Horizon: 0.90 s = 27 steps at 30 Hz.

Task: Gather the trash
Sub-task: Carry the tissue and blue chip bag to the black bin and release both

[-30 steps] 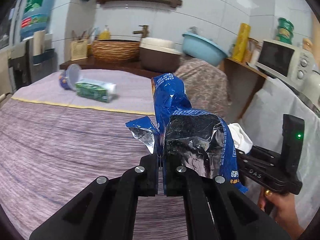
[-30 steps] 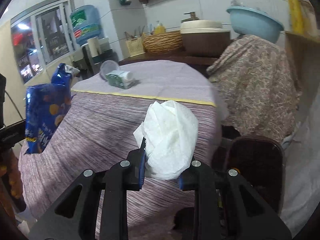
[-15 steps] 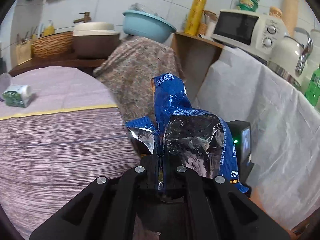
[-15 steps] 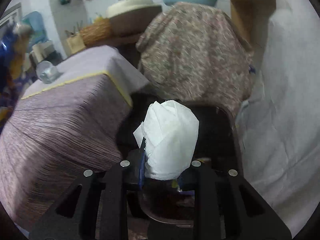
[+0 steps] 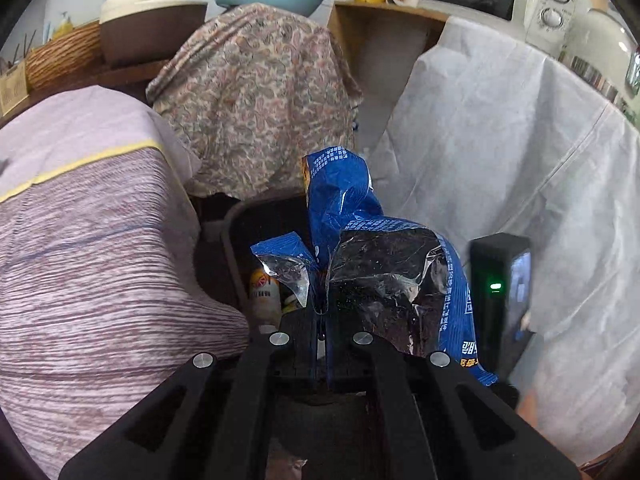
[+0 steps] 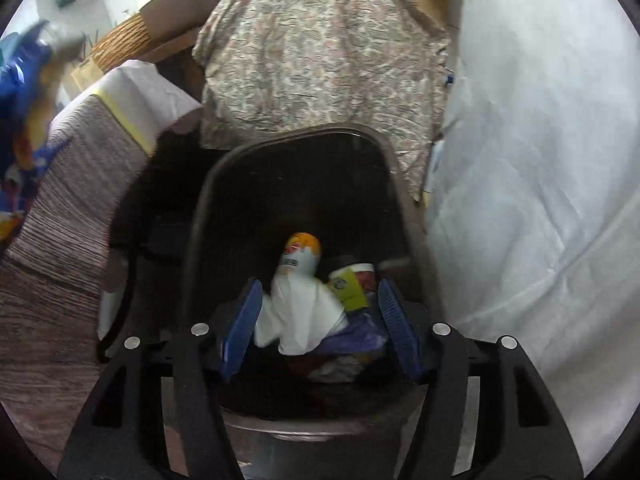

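A dark trash bin (image 6: 404, 184) stands on the floor between a table draped in striped purple cloth (image 6: 60, 200) and a white sheet hanging at the right (image 6: 540, 160), with a floral-covered object (image 6: 320, 52) behind it. The right gripper (image 6: 318, 320) hangs directly above the bin's open mouth, its blue-padded fingers (image 6: 244, 320) spread wide apart and holding nothing. Just below and ahead of them, inside the bin, a crumpled white tissue (image 6: 304, 316) lies on top of other rubbish, including an orange-capped bottle (image 6: 300, 254) and a yellow-green carton (image 6: 350, 286); whether the tissue touches the fingers cannot be told, but it appears free of them. The left gripper (image 5: 322, 336) is clenched on a crumpled blue foil snack bag (image 5: 360, 264), which stands up from the fingers with its long axis running away from the camera and its silver lining facing back. Seen from the left wrist, the bin's rim (image 5: 228, 236) lies ahead and below, slightly to the left of the gripper, and the bag covers most of the opening. The right gripper's body (image 5: 500, 300) shows just to the right of the bag. Judging from this, the bag sits near or over the bin's near edge, so the coming release turns on the left gripper being fully above the opening. The right hand is the nearer one, but it has nothing left to drop.
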{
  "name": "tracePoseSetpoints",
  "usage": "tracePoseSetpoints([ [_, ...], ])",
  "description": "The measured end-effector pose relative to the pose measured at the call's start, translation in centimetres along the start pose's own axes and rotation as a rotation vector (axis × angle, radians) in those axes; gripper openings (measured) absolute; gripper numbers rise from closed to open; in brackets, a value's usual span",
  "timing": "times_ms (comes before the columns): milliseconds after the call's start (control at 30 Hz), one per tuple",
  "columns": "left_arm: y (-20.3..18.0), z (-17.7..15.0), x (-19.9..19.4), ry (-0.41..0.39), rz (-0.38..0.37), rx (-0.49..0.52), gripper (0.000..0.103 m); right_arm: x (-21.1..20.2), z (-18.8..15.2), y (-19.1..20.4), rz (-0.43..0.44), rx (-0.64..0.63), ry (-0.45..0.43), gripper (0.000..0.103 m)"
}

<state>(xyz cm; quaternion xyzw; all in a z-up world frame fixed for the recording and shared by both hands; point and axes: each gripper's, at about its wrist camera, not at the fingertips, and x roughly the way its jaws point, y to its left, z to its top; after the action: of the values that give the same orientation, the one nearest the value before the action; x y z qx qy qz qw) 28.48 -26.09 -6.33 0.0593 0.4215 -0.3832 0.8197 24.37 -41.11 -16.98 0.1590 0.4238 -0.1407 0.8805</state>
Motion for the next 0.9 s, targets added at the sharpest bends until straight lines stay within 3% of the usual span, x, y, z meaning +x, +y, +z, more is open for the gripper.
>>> tracePoseSetpoints([
  [567,-1.8,-1.7,7.9,0.159,-0.014,0.04,0.004,-4.1,-0.5,-4.5,-0.131,0.047,-0.076,0.068],
  [633,-1.9,-2.0,8.7,0.175,-0.02,0.037,0.008,-4.5,-0.4,-4.7,-0.13,0.051,-0.086,0.068],
  [767,-2.1,-2.7,9.1,0.175,-0.005,0.053,0.043,-5.0,-0.1,-5.0,-0.138,0.055,-0.104,0.072],
  [900,-2.6,-2.9,7.8,0.156,-0.009,0.081,0.05,-5.5,0.1,-5.4,-0.143,0.068,-0.116,0.075],
])
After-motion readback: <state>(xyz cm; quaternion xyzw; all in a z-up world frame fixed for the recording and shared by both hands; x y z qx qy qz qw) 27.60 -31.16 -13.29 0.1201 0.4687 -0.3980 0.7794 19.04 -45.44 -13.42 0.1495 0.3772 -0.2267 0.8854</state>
